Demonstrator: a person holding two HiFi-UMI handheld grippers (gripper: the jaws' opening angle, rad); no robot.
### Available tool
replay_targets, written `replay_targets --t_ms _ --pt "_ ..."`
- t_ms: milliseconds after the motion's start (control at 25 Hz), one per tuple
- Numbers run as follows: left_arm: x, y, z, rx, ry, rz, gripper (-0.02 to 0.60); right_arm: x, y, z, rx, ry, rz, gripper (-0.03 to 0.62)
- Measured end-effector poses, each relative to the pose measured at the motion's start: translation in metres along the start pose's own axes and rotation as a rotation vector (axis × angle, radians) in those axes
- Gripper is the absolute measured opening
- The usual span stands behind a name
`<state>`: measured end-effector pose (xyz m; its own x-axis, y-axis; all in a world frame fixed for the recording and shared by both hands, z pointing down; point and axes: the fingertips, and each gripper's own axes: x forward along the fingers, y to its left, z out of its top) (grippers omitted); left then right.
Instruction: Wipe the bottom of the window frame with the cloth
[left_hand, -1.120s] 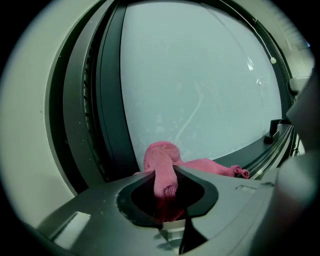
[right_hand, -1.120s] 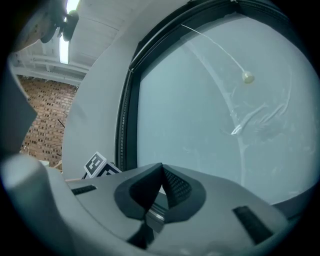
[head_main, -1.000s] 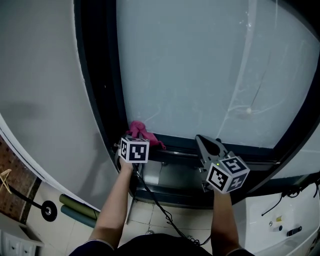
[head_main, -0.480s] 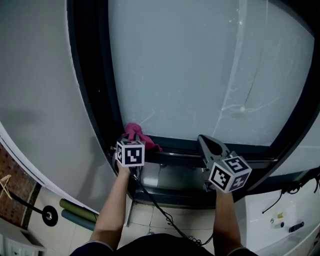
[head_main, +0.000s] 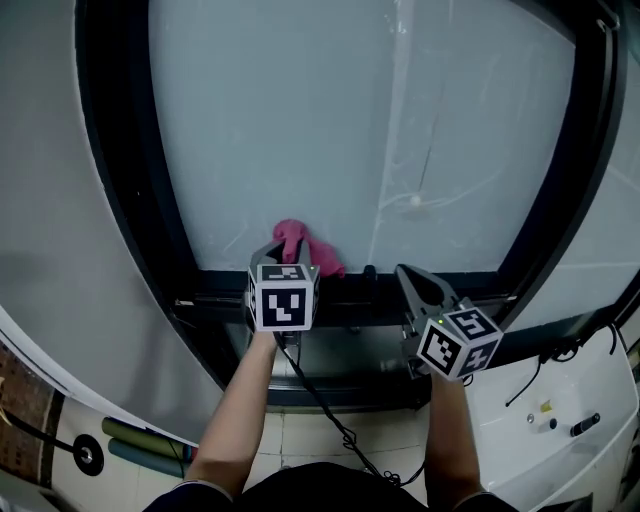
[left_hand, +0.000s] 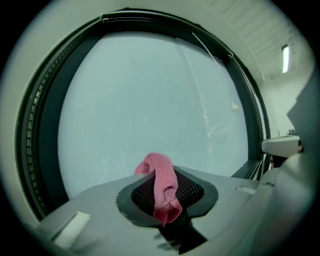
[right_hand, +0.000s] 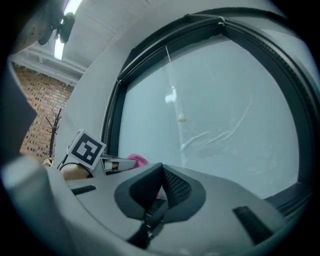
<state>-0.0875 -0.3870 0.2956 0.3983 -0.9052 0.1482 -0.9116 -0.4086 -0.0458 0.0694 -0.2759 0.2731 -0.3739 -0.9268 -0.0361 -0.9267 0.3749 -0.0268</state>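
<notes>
Left gripper (head_main: 284, 252): jaws clamped on a crumpled pink terry cloth (head_main: 300, 243), with a fold of it standing up past the tips. The cloth sits at lower centre of the head view, at the foot of the frosted glass pane (head_main: 300, 120), just above the black bottom rail of the window frame (head_main: 370, 300). Contact with the rail cannot be confirmed. Right gripper (head_main: 404, 275): lower right of centre over the same rail, jaws together, nothing held.

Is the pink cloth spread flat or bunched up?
Bunched: the cloth is a crumpled wad pinched in the left claw, not spread out.
</notes>
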Motion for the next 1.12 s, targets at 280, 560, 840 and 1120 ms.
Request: replay_targets --t_ms 280,560,840,1120 --pt "0.016 -0.099 0.033 0.027 -0.047 -0.127 0.081 -0.05 -0.055 0.003 0.026 -0.02 -0.082 0.002" --pt "0.037 -0.171 0.033 0.022 -0.028 -0.183 0.081 -0.083 -0.097 0.0 0.048 -0.029 -0.129 0.002" --pt "0.061 -0.223 0.003 0.072 0.047 -0.151 0.082 -0.103 -0.13 -0.014 0.075 0.002 -0.145 0.002" --pt "0.079 -0.243 -0.039 0.057 0.137 -0.099 0.082 -0.122 -0.148 -0.03 0.092 0.037 -0.141 0.002"
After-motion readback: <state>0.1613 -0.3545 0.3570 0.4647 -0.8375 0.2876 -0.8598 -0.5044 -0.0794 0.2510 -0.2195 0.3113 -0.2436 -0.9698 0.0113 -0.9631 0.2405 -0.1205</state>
